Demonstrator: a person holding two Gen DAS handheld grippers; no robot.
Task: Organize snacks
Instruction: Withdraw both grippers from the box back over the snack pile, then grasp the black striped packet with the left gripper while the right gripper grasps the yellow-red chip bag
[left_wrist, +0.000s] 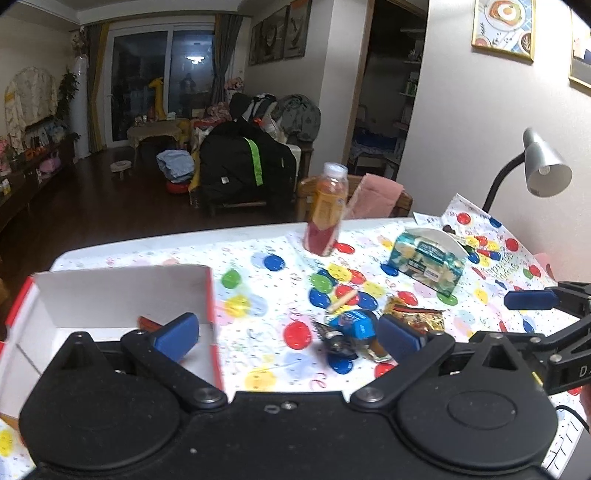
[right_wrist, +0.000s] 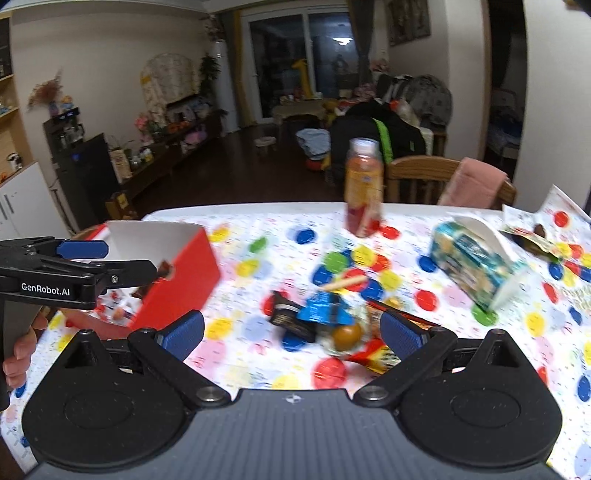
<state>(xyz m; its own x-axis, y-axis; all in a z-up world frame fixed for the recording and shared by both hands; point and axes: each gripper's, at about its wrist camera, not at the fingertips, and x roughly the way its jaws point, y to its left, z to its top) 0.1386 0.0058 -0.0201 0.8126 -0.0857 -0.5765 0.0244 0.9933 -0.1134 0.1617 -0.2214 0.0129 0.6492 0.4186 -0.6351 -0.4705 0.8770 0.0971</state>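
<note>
Several foil-wrapped snacks (right_wrist: 325, 321) lie heaped on the dotted surface (right_wrist: 258, 354), beside the red-and-white cardboard box (left_wrist: 122, 295). Both grippers' jaws apart, empty: left gripper (left_wrist: 288, 332), right gripper (right_wrist: 291, 330). Risk: overlapping wrappers snag, dragging neighbours; upright plastic juice bottle (right_wrist: 364, 188) could topple.

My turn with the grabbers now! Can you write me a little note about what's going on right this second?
Left gripper: open, empty, beside the red and white box.
Right gripper: open, empty, over the snack pile.
Done: at least one red snack seems to lie in the box.
Left: the blue packet, the dark wrapper, the red and yellow packet and the biscuit stick still lie on the dotted tablecloth. The teal pack and juice bottle stand farther back.
</note>
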